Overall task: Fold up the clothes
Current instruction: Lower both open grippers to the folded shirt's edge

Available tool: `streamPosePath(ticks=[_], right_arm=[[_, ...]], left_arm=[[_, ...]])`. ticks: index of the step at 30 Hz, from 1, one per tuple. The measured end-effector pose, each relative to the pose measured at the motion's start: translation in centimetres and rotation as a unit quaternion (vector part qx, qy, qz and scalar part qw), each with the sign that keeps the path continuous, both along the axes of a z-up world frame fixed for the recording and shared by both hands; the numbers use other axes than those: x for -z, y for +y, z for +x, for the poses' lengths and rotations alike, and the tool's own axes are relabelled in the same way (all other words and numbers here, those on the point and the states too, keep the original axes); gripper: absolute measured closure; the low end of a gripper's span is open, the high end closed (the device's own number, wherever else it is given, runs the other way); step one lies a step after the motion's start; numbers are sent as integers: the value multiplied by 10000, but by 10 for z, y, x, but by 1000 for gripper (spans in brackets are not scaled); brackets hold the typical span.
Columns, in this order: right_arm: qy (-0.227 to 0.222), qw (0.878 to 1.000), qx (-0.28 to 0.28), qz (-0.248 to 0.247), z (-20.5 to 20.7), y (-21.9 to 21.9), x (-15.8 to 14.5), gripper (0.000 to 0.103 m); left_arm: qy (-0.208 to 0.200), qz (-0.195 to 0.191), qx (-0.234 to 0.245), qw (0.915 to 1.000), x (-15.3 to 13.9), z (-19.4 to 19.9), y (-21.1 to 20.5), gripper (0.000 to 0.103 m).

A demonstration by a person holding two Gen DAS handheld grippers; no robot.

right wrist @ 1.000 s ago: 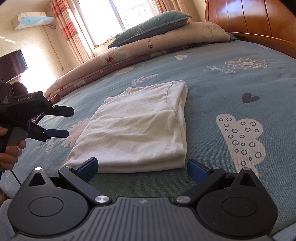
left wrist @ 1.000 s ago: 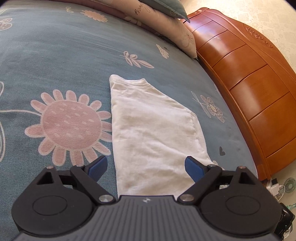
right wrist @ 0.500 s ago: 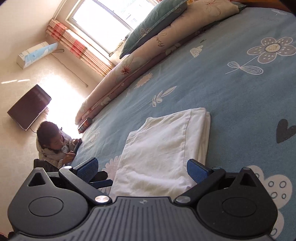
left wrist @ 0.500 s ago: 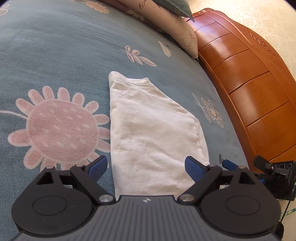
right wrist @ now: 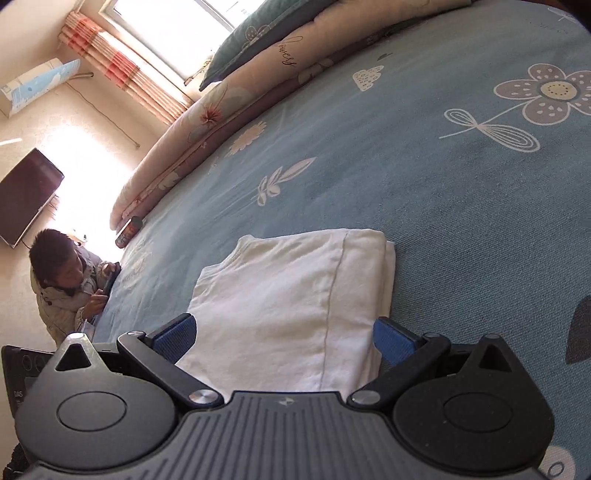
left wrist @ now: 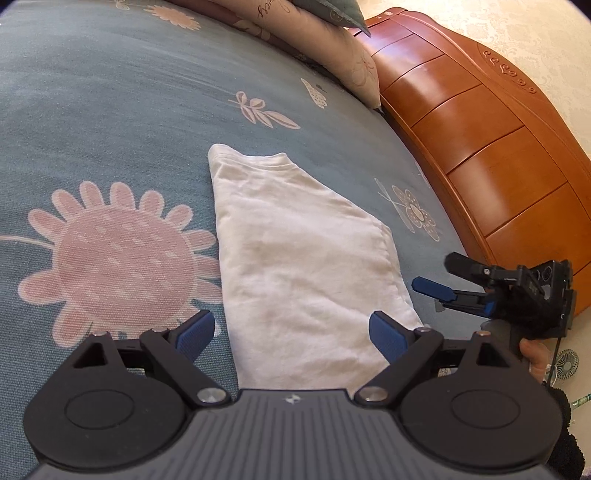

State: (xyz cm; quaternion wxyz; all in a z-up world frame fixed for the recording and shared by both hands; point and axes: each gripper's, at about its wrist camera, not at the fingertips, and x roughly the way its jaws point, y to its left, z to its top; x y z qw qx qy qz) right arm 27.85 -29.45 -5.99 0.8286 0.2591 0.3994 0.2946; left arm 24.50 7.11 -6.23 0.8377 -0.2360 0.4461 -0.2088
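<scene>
Fingers of the left gripper (left wrist: 291,334) stand wide apart, blue pads clear of the cloth, nothing between them but air. Right gripper (right wrist: 284,338) likewise spread, empty, pads hovering over the near end of the cloth.

White garment (left wrist: 306,266) lies folded into a long strip at centre frame on the blue flowered bedspread (left wrist: 110,110), near end running under the gripper body at the bottom edge.

Risk, as I judge it: a pinch that takes only the top layer would peel the fold open when lifted. Two grippers lifting unevenly would skew the strip. The bedspread is soft, so a low pad could snag it along with the garment.

Left view alone shows the wooden headboard (left wrist: 491,147) at upper right and the right gripper seen side-on at lower right. Right view alone shows the stacked fold edge (right wrist: 388,273), a seated person (right wrist: 62,284) at left, the window (right wrist: 177,33) and the dark screen (right wrist: 26,195).
</scene>
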Motion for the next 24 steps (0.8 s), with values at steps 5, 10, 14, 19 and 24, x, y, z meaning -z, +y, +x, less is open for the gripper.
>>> streamPosePath(ticks=[5,10,14,19,24], right_arm=[[-459,9976,-522,29,-51,22,-17,0],[-328,9924,-824,-857,-76,52,8,0],[-394,9906,-935,-914,-105,48,11,0],[-605,9944,-582,-636,-102,16,-12,0],[-20,9998,171,80,-53,-35,3,0]], left_arm=[[57,11,-64,10000,1,-7,1,13],[10,46,-43,10000,-7,-21,2,13],[-65,96,-17,9999,-14,-30,8,13],[-94,-80,-54,9999,-17,-24,7,13],[-34,-231,-175,9996,-6,-8,-1,13]])
